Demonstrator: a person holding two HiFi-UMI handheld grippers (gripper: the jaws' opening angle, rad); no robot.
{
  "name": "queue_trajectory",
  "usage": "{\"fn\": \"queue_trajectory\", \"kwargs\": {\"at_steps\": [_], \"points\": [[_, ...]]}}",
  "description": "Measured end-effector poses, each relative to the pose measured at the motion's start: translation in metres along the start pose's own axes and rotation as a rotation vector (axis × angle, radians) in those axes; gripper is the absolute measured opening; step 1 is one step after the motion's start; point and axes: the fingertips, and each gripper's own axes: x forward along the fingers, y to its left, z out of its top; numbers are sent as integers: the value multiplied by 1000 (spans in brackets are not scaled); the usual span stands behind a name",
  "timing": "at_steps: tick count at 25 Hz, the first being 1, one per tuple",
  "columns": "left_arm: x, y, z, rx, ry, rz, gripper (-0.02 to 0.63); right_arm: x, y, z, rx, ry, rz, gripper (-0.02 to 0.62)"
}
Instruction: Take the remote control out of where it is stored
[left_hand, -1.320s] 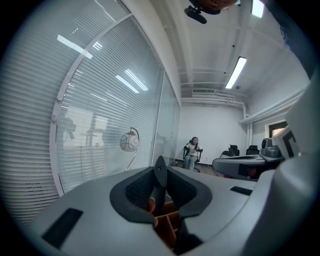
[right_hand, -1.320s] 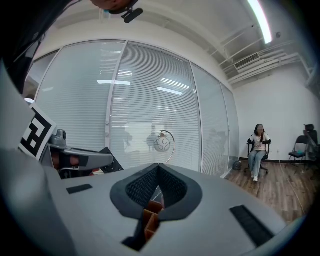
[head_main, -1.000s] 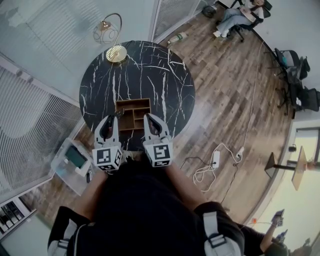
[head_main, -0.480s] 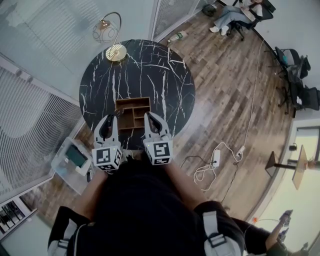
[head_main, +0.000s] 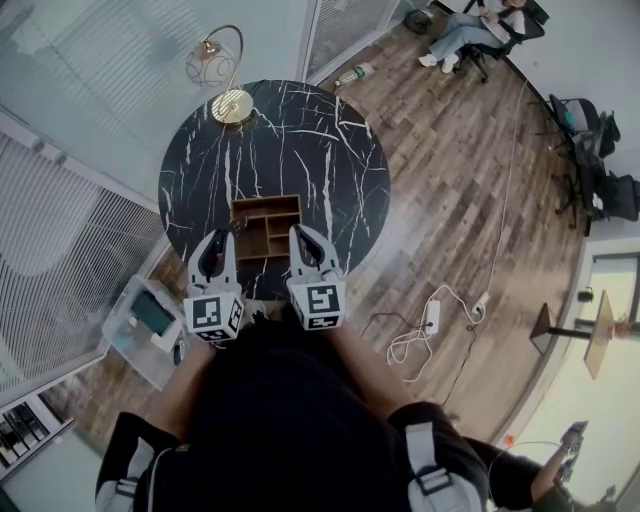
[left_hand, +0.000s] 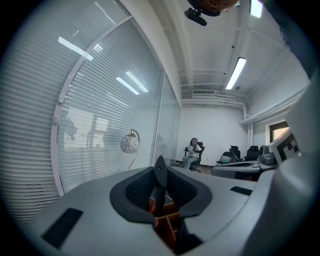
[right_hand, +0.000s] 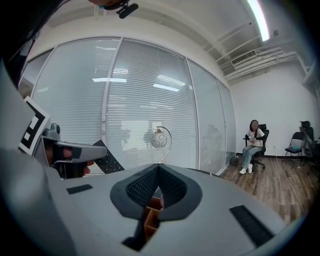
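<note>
Remote control (right_hand: 106, 161): sitting out of the organizer (head_main: 266, 225), pinched in the left claw (head_main: 215, 242) and hanging in the air above the near edge of the desk (head_main: 330, 150).
Long axis: running forward and upward out of that claw, with the button face turning toward the right claw (head_main: 308, 242). The left gripper view is catching it edge-on, as a thin dark blade between the pads.
Left claw: pressing its pads on the remote's lower end and pointing roughly level.
Right claw: sitting pressed together with nothing in it, hovering just beside the left one across the organizer's near end.
Organizer: a wooden compartmented tray, lying on the desk below and ahead of both claws. Its compartments are looking empty from the head view, though they are too small there to be sure.
Desk: a round black marbled top, carrying the organizer near the person and a lamp (head_main: 232, 105) at the far rim.
Nearer hand: the left, since it is already gripping the remote; the right is standing free on the far side of it.
Task standing: by my reading the removal is looking done, with the remote clear of the tray.
Next move: probably carrying it sideways clear of the tray, minding the raised tip.
</note>
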Motion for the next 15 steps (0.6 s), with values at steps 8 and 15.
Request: {"fn": "queue_trajectory", "kwargs": {"at_steps": [8,15], "points": [[0,1,1,0,1,-1,78,1,2,-1,9,8,6,2],[-3,2,-3,-6,8,1,78,-1,5,-1,10,3,12,2]]}}
